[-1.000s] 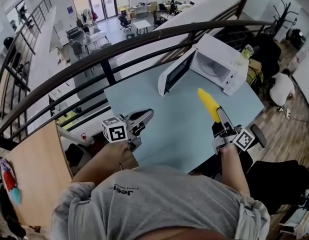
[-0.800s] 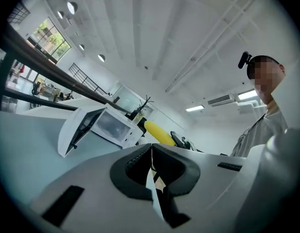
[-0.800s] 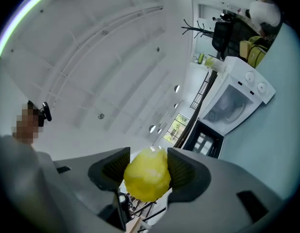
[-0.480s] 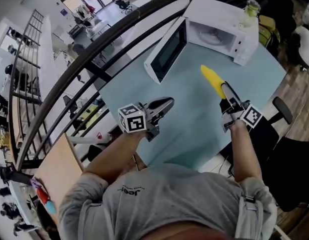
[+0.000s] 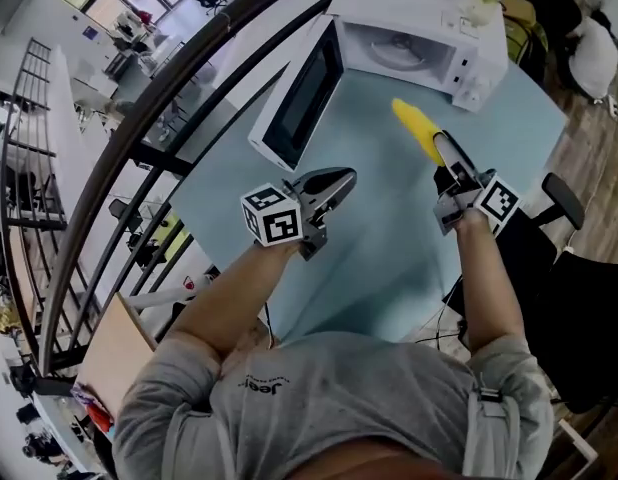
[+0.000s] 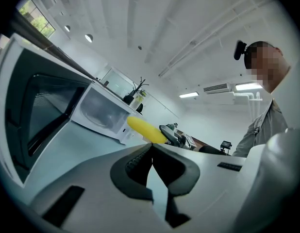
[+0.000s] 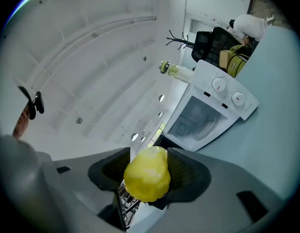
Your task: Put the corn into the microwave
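Pale blue worktop [image 5: 389, 258] with the microwave [image 5: 419, 28] at its far end, door [image 5: 299, 98] swung wide so the cavity is free for loading. Corn [image 5: 416, 131] is clamped by its rear end in the right gripper [image 5: 441, 151], tip aimed at the microwave, short of its opening. Left gripper [image 5: 341, 180] hangs nearer the door, closed on nothing. Only the right gripper view shows the fingers [image 7: 189, 171] spread wide against both flanks of the cob; only the left gripper view shows its fingers [image 6: 135, 161] meeting at the tips.
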`<state>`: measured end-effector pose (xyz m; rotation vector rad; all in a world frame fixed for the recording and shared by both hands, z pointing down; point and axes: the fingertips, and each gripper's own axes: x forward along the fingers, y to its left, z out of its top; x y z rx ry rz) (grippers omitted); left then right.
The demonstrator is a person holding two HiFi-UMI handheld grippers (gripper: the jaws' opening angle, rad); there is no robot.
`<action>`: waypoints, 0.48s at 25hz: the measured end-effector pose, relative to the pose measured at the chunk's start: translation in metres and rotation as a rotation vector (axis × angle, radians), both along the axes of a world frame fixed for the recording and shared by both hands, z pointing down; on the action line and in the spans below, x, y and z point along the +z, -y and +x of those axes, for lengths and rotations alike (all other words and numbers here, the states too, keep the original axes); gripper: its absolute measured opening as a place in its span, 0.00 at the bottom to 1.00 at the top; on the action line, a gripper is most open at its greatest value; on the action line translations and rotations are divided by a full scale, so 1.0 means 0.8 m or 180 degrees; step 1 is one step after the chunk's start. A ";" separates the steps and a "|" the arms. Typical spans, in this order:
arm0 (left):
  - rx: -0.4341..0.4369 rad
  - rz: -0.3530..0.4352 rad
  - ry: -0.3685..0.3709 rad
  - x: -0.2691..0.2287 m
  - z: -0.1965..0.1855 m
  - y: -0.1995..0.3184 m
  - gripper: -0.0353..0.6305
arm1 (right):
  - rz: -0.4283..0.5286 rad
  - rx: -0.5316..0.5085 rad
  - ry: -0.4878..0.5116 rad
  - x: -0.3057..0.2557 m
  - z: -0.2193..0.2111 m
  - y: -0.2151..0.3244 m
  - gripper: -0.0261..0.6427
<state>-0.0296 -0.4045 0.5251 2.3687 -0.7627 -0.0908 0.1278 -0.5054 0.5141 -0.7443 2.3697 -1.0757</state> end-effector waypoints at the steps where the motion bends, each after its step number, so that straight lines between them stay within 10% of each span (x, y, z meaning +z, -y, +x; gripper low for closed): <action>1: -0.0004 0.0010 0.0003 0.003 0.001 0.010 0.08 | 0.0011 0.0018 -0.0022 0.003 -0.002 0.012 0.41; 12: -0.0113 0.0165 0.0024 0.036 0.020 0.118 0.08 | -0.0196 0.0381 -0.0228 0.060 -0.014 0.150 0.41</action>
